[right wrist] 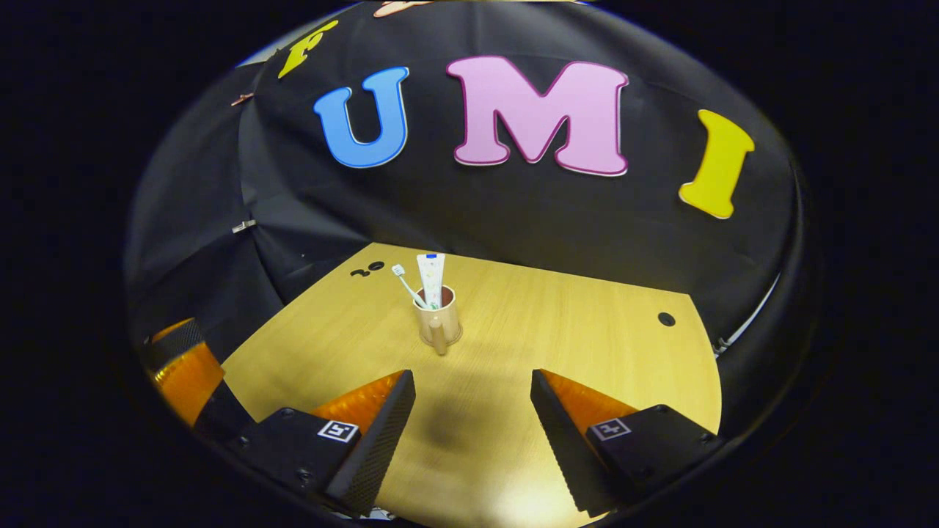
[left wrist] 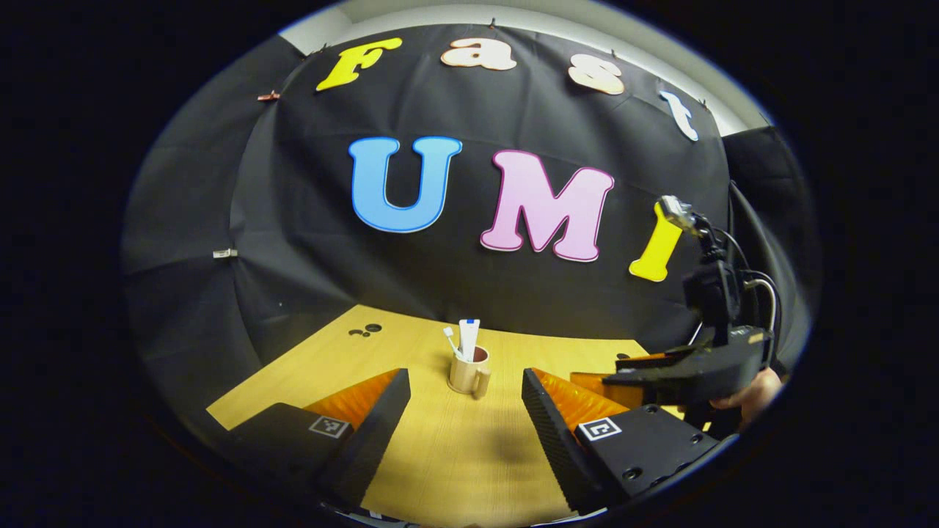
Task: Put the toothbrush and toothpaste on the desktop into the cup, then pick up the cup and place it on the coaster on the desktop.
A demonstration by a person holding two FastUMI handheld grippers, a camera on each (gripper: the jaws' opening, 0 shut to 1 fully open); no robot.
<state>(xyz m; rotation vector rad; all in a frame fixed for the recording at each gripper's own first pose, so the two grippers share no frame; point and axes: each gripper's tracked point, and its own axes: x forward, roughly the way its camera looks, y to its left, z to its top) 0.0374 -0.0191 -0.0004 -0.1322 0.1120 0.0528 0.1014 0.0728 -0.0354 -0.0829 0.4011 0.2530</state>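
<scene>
A: Left gripper (left wrist: 463, 411) first. Fingers spread wide, nothing between them, hanging above the wooden surface (left wrist: 455, 455).

B: Same with the right gripper (right wrist: 473, 411). Fingers wide apart, empty, above the surface (right wrist: 572, 337).

A: And the cup (left wrist: 467, 372)?

B: Upright on the surface, ahead of the left fingers and well apart from them, lined up roughly with the gap, a little toward the left finger. Handle turned toward the camera and slightly right.

A: Contents?

B: Toothbrush (left wrist: 450, 341) and toothpaste (left wrist: 469, 339) both standing in it, sticking out above the rim. Brush leaning left, tube close to upright just beside it.

A: From the right gripper view?

B: Cup (right wrist: 437, 323) ahead again, well clear of the fingertips, sitting nearer the left finger's line than the right one's. Handle facing the camera. Toothbrush (right wrist: 406, 284) tilted left, toothpaste (right wrist: 431, 279) upright beside it.

A: Coaster?

B: Seemingly a thin ring (right wrist: 456, 339) around the cup's foot in the right gripper view; too small to say for certain.

A: Anything else?

B: In the left gripper view, the right gripper (left wrist: 645, 370) at the right edge, held by a hand (left wrist: 752, 396), beside the left one and well short of the cup. Small dark holes (right wrist: 666, 319) in the surface near its far edges.
</scene>
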